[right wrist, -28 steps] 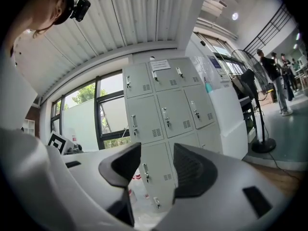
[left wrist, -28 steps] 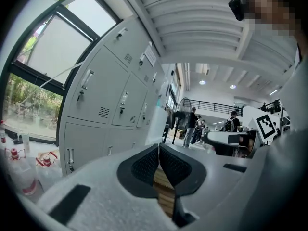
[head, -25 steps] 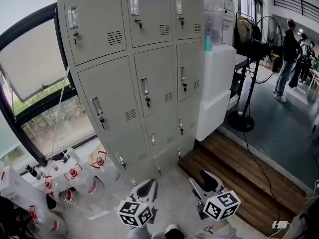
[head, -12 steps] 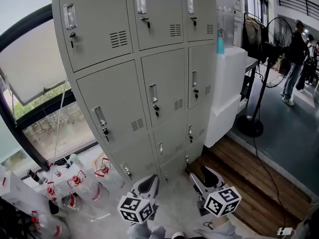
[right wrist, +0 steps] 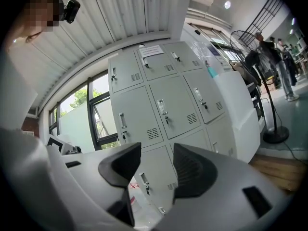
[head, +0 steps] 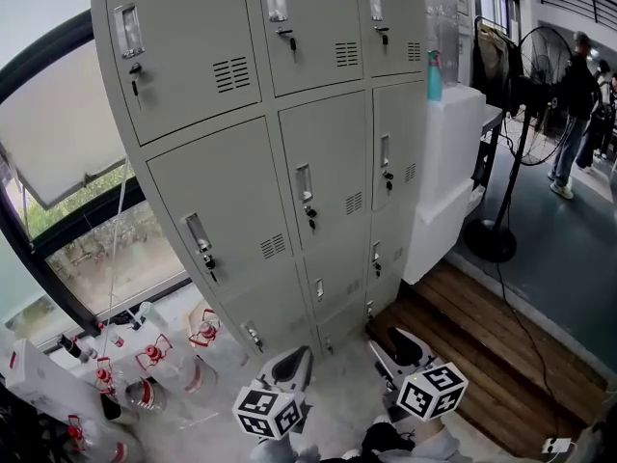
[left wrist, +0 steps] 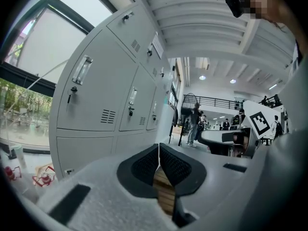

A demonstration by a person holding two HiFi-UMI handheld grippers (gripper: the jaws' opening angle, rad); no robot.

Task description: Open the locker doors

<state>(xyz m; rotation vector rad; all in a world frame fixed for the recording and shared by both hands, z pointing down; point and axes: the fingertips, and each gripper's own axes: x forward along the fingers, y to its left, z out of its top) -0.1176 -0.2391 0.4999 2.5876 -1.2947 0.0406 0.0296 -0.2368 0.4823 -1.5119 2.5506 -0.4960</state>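
A grey bank of lockers (head: pixel 289 143) fills the head view, three columns wide, every door shut, each with a small handle and a key lock. My left gripper (head: pixel 292 361) hangs low in front of the bottom row, well short of the doors; its jaws are shut with nothing between them. My right gripper (head: pixel 401 343) is beside it, also clear of the doors, open and empty. In the left gripper view the left gripper (left wrist: pixel 159 152) has its pads pressed together, lockers (left wrist: pixel 96 100) to its left. In the right gripper view the right gripper (right wrist: pixel 156 160) points at the lockers (right wrist: pixel 163 100).
Several plastic jugs with red caps (head: pixel 154 365) stand on the floor at lower left under a window (head: pixel 58 143). White boxes (head: pixel 448 162) with a teal bottle (head: pixel 434 73) flank the lockers' right side. A standing fan (head: pixel 525 85), wooden step (head: pixel 492 355) and people (head: pixel 578 75) lie further right.
The head view has drawn closer to the lockers, which now look larger and sit further right. Both grippers keep their low place and their jaw states.
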